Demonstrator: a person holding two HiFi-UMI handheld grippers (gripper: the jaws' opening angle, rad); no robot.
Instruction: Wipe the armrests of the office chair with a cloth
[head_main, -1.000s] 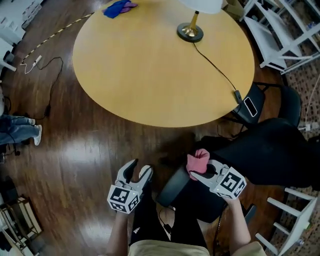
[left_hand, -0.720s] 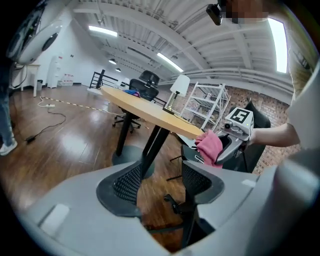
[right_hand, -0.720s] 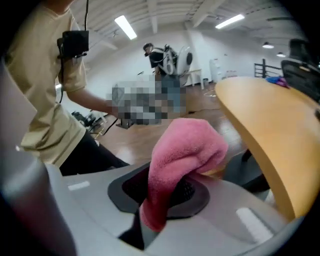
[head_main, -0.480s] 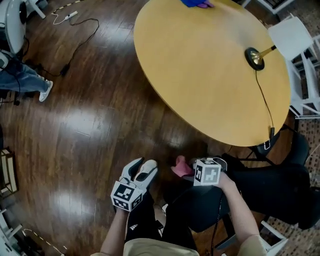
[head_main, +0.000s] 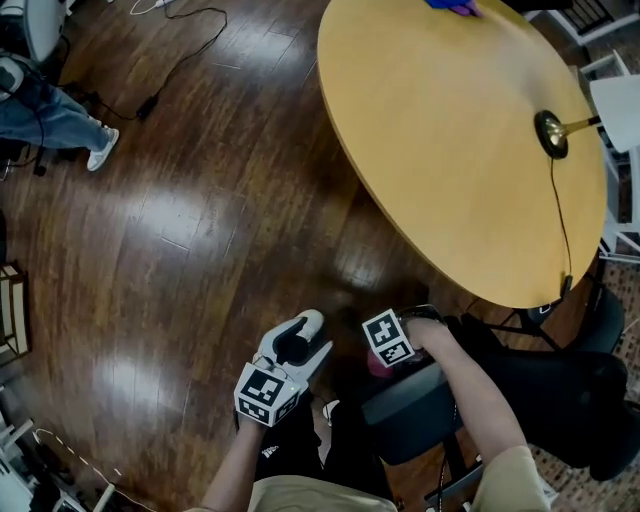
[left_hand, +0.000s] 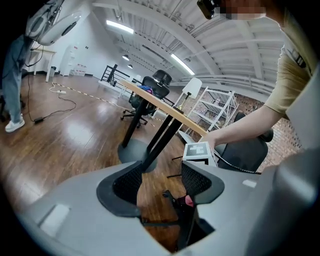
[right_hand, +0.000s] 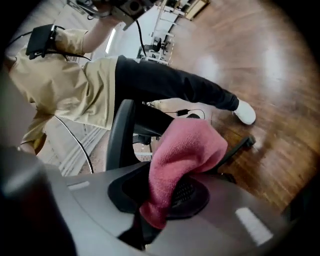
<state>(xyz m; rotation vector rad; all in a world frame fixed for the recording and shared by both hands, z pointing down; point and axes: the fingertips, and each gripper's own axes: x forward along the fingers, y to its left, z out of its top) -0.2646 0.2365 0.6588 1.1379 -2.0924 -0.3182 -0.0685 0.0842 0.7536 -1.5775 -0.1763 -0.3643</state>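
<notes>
Between the jaws of the right gripper (right_hand: 162, 194), a pink cloth (right_hand: 185, 150) is clamped tight, its bunched bulk bulging out past the fingertips. Just beside that gripper lies the dark armrest (head_main: 405, 400) of the black office chair (head_main: 540, 385); whether the cloth touches it cannot be told. Near on its left, the left gripper (head_main: 300, 338) hangs with jaws parted and nothing in them, above the wooden floor (head_main: 200, 230). Well ahead of both grippers spreads a round table (head_main: 450, 150).

Pink cloth (head_main: 377, 366) mostly hidden beneath right gripper (head_main: 384, 350); blue cloth (head_main: 452, 5) cut by top edge.
</notes>
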